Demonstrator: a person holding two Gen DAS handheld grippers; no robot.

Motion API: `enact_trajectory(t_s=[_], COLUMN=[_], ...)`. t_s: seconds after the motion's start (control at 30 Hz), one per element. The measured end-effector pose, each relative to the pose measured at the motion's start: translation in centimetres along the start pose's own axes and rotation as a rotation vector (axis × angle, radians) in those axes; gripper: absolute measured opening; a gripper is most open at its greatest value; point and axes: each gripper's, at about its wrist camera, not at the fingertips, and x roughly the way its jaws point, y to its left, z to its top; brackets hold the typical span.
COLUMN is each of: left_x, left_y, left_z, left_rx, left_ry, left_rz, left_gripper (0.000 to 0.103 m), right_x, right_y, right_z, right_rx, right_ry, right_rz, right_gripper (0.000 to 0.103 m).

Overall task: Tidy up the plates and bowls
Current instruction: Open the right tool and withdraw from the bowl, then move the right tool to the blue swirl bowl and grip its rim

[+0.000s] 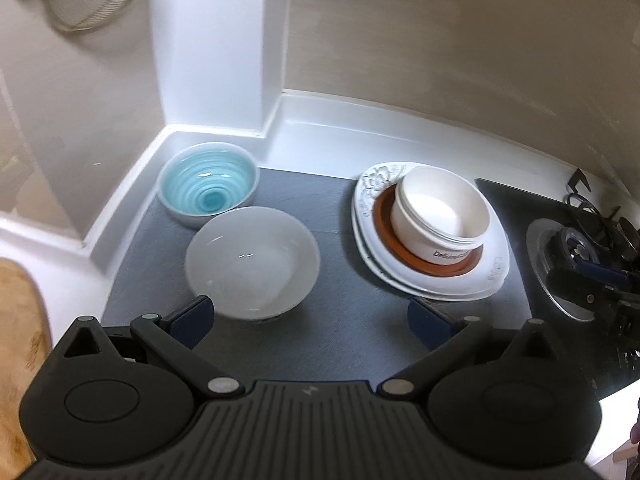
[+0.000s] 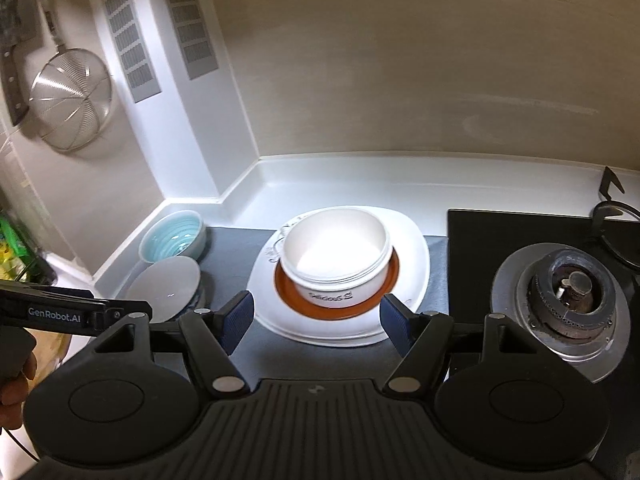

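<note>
A blue ringed bowl [image 1: 207, 189] sits in the counter's back left corner. A plain white bowl [image 1: 252, 260] sits just in front of it on the grey mat [image 1: 348, 332]. To the right, a white "Delicious" bowl [image 1: 440, 216] stands on a brown plate [image 1: 404, 254] on stacked white plates [image 1: 492, 276]. My left gripper [image 1: 310, 322] is open, its left finger close by the white bowl's near rim. My right gripper [image 2: 316, 318] is open just in front of the stack [image 2: 340, 280], around nothing. The blue bowl [image 2: 172, 236] and white bowl [image 2: 168, 290] also show in the right wrist view.
A gas burner [image 2: 568, 296] on a black hob lies right of the mat. A wire strainer [image 2: 70, 106] and a cleaver [image 2: 14, 40] hang on the left wall. A white raised ledge [image 1: 360, 128] borders the counter at back. A wooden board [image 1: 20, 340] is at the left.
</note>
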Motion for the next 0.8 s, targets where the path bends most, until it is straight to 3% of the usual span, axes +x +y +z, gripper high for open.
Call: enact_trajectory(t_s=[0.8], left_x=[-1.9], left_y=[0.8], left_z=[-1.3], left_rx=[-0.048], left_ry=[-0.013], left_rz=[0.053], left_gripper=[0.103], right_x=[0.7], right_y=[2.2], right_z=[-0.5], right_rx=[-0.055], right_ry=[0.029], right_rz=[0.091], right_gripper=[0.072])
